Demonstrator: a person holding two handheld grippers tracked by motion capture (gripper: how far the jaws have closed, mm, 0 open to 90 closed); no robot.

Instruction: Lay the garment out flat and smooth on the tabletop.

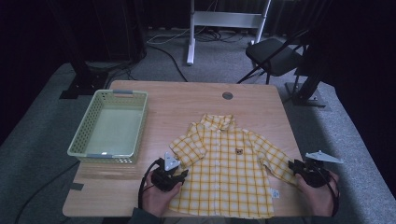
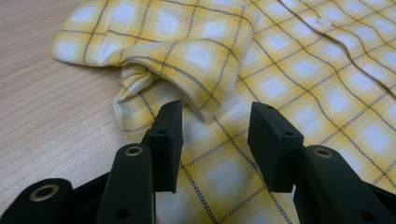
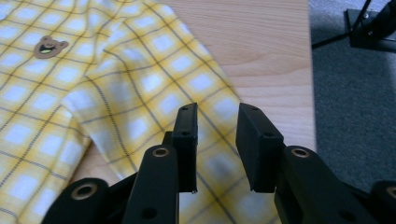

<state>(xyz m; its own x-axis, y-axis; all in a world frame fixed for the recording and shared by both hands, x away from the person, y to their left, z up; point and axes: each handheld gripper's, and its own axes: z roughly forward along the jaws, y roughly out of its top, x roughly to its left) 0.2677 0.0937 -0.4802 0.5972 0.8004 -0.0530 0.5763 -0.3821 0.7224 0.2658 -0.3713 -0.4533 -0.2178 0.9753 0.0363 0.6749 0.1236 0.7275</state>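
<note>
A small yellow plaid shirt (image 1: 224,163) with a bear patch (image 1: 239,151) lies flat, front up, on the wooden table (image 1: 187,98). My left gripper (image 1: 183,174) rests at the shirt's left side, below the left sleeve. In the left gripper view its jaws (image 2: 212,116) stand open over the shirt (image 2: 289,60), and a folded sleeve edge (image 2: 196,70) lies just ahead of them, unpinched. My right gripper (image 1: 293,166) is at the end of the right sleeve. Its jaws (image 3: 215,121) are open above the sleeve cloth (image 3: 154,84), with the bear patch (image 3: 49,46) farther off.
A pale green plastic basket (image 1: 84,123) with nothing in it stands at the table's left. A round grommet (image 1: 227,95) sits near the far edge. Beyond the table are a black folding chair (image 1: 275,56), a white frame (image 1: 191,37) and cables on grey carpet.
</note>
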